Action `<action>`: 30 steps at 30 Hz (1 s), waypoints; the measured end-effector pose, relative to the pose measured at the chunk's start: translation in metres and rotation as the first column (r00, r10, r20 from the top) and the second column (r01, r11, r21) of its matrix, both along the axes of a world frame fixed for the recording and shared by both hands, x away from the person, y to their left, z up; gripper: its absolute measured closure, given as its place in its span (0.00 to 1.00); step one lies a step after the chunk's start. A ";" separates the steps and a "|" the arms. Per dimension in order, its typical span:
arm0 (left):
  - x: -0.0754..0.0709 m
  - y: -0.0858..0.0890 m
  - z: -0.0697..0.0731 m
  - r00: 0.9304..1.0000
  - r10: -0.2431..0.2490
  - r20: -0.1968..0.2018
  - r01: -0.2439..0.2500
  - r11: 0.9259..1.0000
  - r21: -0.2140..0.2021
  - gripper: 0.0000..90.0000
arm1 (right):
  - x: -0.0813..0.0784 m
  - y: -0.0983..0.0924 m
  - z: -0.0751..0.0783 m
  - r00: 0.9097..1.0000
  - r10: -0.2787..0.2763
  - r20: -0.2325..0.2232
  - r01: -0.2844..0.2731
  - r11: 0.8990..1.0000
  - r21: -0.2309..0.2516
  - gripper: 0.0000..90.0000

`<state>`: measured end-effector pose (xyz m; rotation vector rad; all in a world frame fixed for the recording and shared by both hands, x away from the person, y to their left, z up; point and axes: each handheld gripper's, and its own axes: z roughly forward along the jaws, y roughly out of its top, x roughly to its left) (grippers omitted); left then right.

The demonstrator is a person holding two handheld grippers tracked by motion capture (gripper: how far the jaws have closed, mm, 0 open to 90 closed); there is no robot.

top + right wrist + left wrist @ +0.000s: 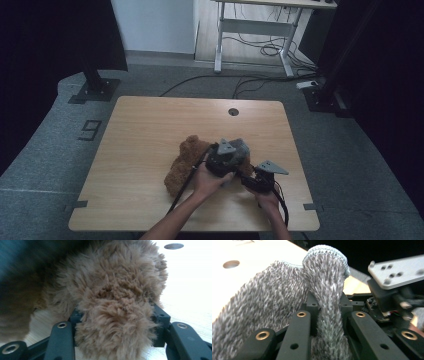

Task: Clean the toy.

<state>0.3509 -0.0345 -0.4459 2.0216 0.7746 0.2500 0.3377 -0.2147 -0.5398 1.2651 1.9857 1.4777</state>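
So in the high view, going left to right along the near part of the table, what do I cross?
Brown fluffy fabric → left gripper, shut on grey fabric → right gripper.

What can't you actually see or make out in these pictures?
- High view: the left tongs cover where the fuzzy grey knitted fabric meets the shaggy brown plush piece.
- Left gripper view: grey fabric cut off at the bottom edge.
- Right gripper view: dark blur at left, unidentifiable.

We see a wooden table (150, 145) with a round cable hole (233, 111) near its far edge. Beyond the table stands a white-legged desk (260, 25), with loose cables (260, 50) on the floor beneath it.
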 end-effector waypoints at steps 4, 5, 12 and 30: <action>0.002 -0.012 -0.020 1.000 0.000 0.015 -0.001 0.998 0.061 0.85 | -0.001 -0.001 0.000 1.000 -0.003 0.001 0.003 1.000 -0.009 0.52; 0.002 -0.009 -0.021 1.000 0.003 0.011 -0.004 0.999 0.048 0.85 | -0.001 -0.001 -0.001 1.000 -0.004 0.003 0.004 1.000 -0.010 0.53; -0.003 0.028 -0.020 0.995 0.065 0.069 -0.070 0.995 0.074 0.86 | -0.002 -0.003 -0.002 1.000 -0.003 0.011 0.003 1.000 0.001 0.55; -0.008 0.165 -0.032 0.952 0.304 0.029 -0.303 0.952 -0.030 0.86 | -0.003 -0.005 -0.004 1.000 0.005 0.004 -0.005 1.000 0.027 0.57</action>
